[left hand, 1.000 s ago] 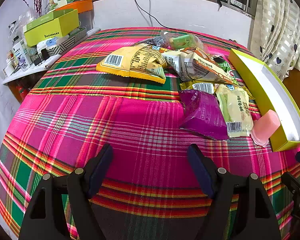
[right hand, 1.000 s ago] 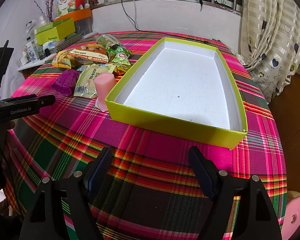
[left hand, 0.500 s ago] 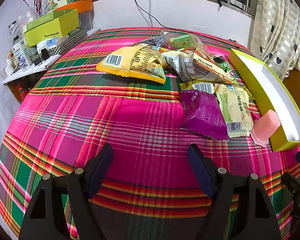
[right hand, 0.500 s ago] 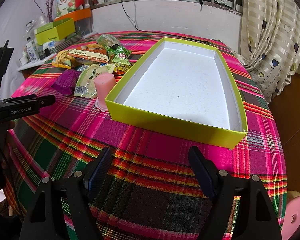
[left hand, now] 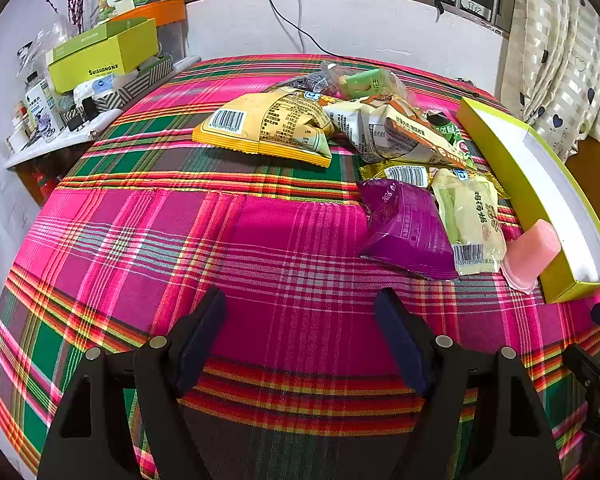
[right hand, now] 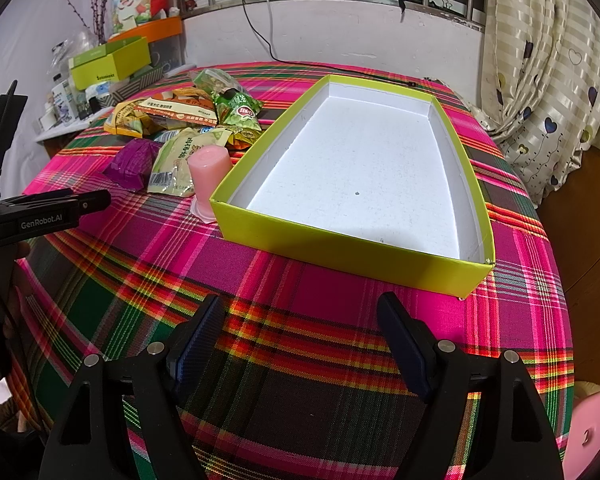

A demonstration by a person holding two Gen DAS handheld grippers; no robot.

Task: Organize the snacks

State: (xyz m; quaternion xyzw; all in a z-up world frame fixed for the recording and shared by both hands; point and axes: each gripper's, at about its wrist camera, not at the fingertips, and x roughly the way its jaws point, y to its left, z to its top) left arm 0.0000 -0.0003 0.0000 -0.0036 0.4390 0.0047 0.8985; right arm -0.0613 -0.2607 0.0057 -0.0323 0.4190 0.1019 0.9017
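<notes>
— Snacks (left hand: 384,152) lie heaped ahead and to the right of the left gripper (left hand: 300,334), whose jaws stand wide apart and hold nothing. Which step is this?

— By the look of it, the start: the lime-green box (right hand: 340,248) just ahead of the right gripper (right hand: 300,332) has nothing in it, and that gripper too is spread and empty.

— What does the next move call for?

— Probably a reach forward and right by the left gripper to the purple packet (left hand: 408,228), the nearest of the pile. A soft pouch likely wants a pinch across its puffed middle.

— And the room to work?

— Bare plaid cloth (left hand: 220,248) spreads ahead of both grippers. A pink jelly cup (right hand: 209,168), upside down, touches the box's near left corner; a careless sweep could tip it. The tabletop curves away close behind both grippers.
</notes>
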